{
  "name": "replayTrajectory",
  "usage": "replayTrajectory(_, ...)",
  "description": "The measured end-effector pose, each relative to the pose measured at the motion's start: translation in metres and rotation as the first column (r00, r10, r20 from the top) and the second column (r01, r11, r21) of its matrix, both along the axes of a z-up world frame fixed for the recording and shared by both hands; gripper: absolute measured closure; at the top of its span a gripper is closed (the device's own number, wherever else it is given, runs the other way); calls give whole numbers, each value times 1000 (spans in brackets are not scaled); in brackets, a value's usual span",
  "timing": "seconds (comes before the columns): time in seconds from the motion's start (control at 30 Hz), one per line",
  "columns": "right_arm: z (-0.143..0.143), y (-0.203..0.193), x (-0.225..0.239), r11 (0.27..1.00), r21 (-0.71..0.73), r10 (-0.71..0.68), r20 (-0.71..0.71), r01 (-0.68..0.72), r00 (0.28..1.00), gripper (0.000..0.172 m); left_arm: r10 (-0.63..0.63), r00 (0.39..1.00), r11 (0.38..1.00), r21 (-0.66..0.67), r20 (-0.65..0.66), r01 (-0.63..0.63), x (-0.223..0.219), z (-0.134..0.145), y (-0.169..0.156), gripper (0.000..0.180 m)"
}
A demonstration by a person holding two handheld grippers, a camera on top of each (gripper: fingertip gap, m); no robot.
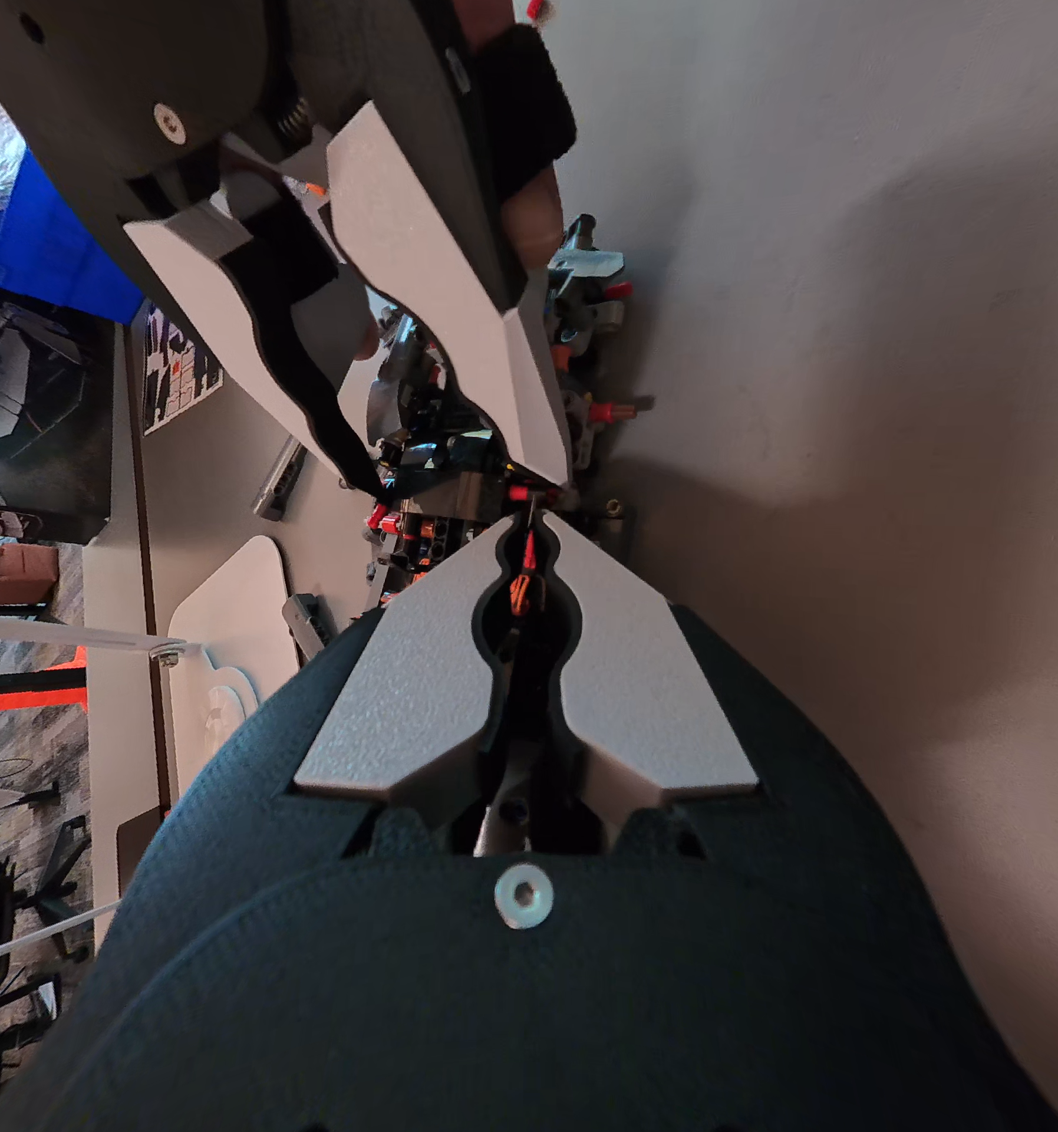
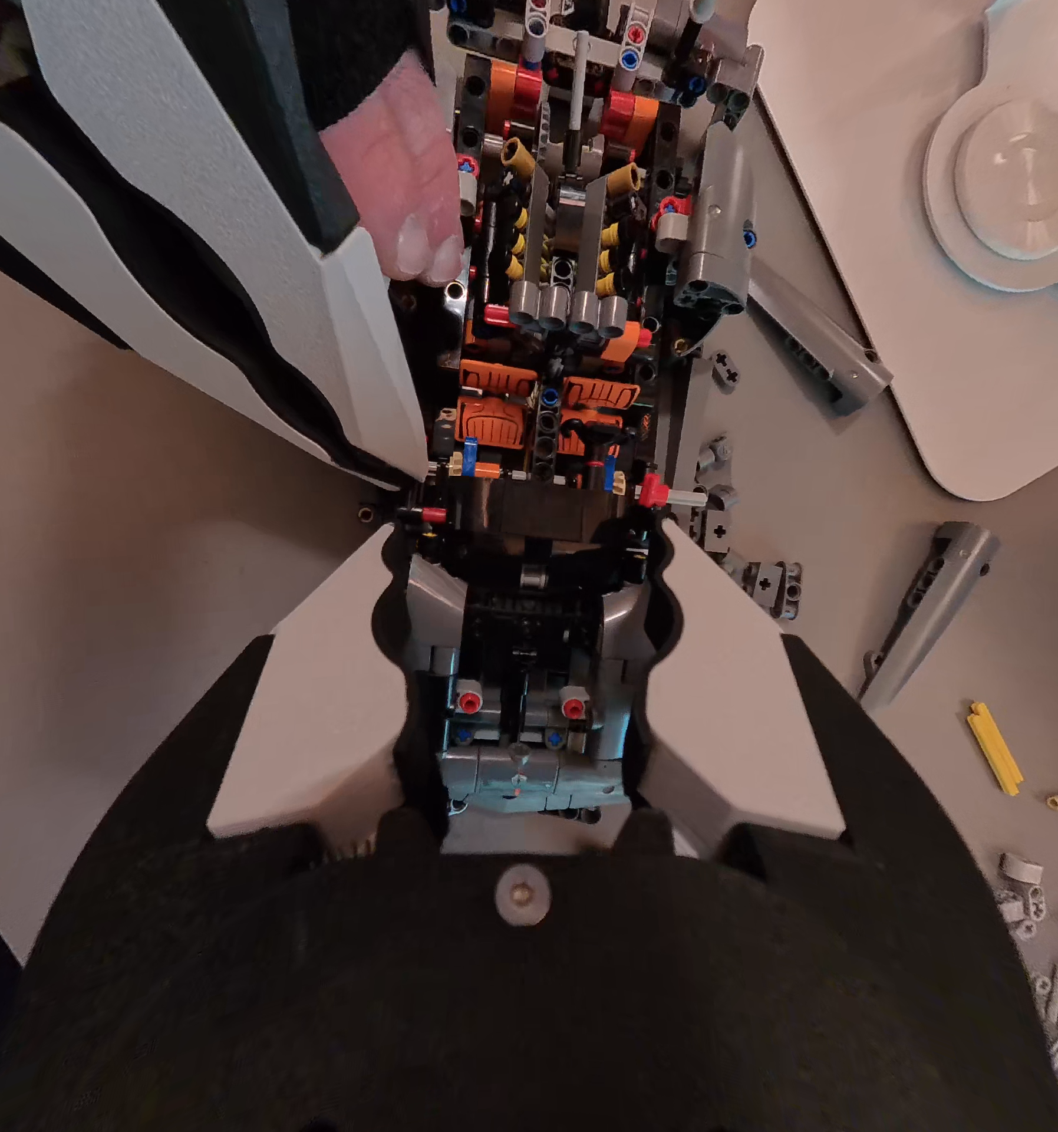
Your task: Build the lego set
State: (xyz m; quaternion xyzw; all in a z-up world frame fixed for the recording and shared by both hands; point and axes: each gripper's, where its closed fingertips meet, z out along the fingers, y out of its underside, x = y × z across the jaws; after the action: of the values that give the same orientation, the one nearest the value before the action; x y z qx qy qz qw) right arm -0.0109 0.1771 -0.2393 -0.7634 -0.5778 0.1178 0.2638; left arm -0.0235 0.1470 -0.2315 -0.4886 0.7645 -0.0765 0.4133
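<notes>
My right tongs (image 2: 526,539) straddle the front end of the toy brick car frame (image 2: 566,380), jaws wide apart, one finger on each flank of the dark nose section; the black pads (image 2: 667,588) look to be against or just beside the sides, I cannot tell if they press. The car frame lies on the pale table (image 2: 146,429), its long axis running straight ahead from my right tongs, so it stretches away along the fingers' line. My left tongs (image 1: 532,520) come in from the car's left flank, crosswise to that axis, jaws nearly shut with the tips closed on a thin dark pin (image 1: 531,511) just beside a small red connector (image 1: 521,492) at the front left corner of the frame. In the right wrist view the left tongs' tips (image 2: 413,475) touch that same corner, just above my right tongs' left finger (image 2: 355,588). So the left tongs are nearer the pin; the right ones sit around the nose. Loose gray beams (image 2: 930,612), a yellow rod (image 2: 995,750) and small gray connectors (image 2: 765,585) lie to the right of the car, well apart from both tongs. A white tray (image 2: 881,306) sits farther right.
</notes>
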Motion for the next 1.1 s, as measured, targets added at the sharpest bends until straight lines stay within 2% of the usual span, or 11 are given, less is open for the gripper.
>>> replayTrajectory(0.53,-2,2,0,1000,-25,3,-22,-3,1000,96,-8,1000,1000,7,-5,8,4,-1,0,180)
replayTrajectory(0.9,-3,4,-2,1000,-21,13,-24,-14,1000,98,16,999,994,109,-30,-13,5,-1,7,180)
replayTrajectory(0.97,-4,5,-1,1000,-21,13,-15,-13,1000,98,22,1000,996,82,-18,-20,6,-1,6,180)
replayTrajectory(1.1,-4,5,-2,1000,-22,11,-35,-11,999,98,18,999,993,121,-40,-13,3,0,7,180)
